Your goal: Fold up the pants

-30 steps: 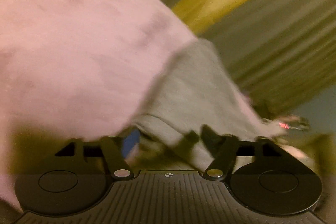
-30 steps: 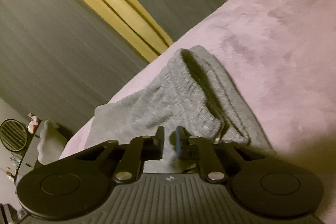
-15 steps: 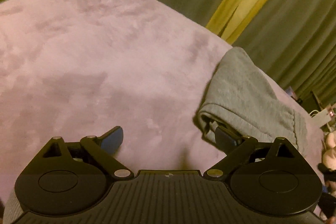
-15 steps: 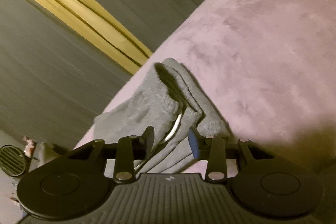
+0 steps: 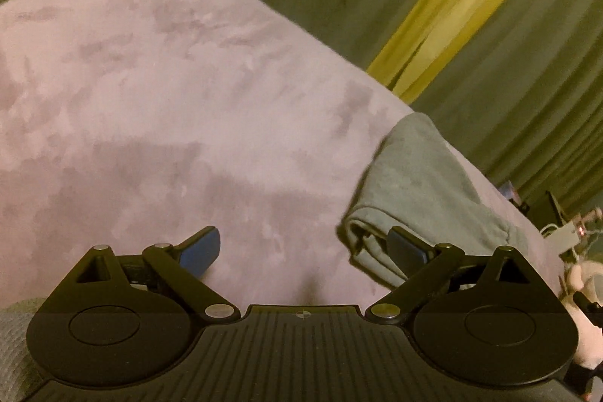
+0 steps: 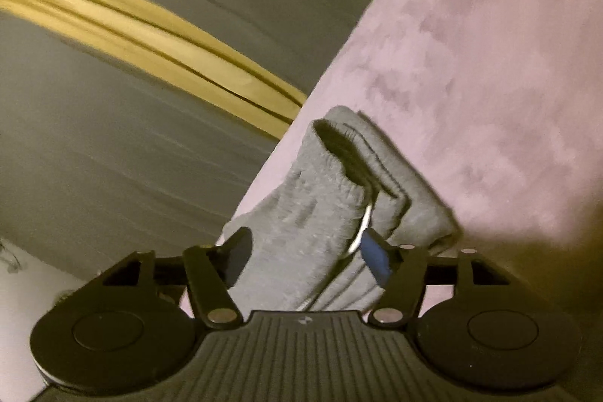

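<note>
The left gripper (image 5: 303,249) has its fingers spread wide, with nothing between them. Its left pad (image 5: 199,247) hangs over bare blanket (image 5: 158,108); its right pad (image 5: 405,247) sits at the near open end of the folded pants (image 5: 422,183), though contact cannot be judged. The pants lie as a grey bundle to the right of this gripper, on the pink blanket near its far edge.

The right gripper (image 6: 305,253) is also open, fingers apart on either side of the pants (image 6: 301,213). The grey fabric lies in the gap between them, unpinched. The left finger (image 6: 237,251) is at the fabric's outer edge; the right finger (image 6: 375,257) lies against a fold beside a pale drawstring (image 6: 363,228) that hangs from the ribbed waistband (image 6: 331,153). The waistband opening faces away from the gripper, and layered folds stack to its right.

Beyond the bed edge hangs a dark curtain (image 6: 113,157) with a yellow stripe (image 6: 150,44). A pink plush thing (image 5: 588,274) and some cables show at the right rim of the left view, blurred.
</note>
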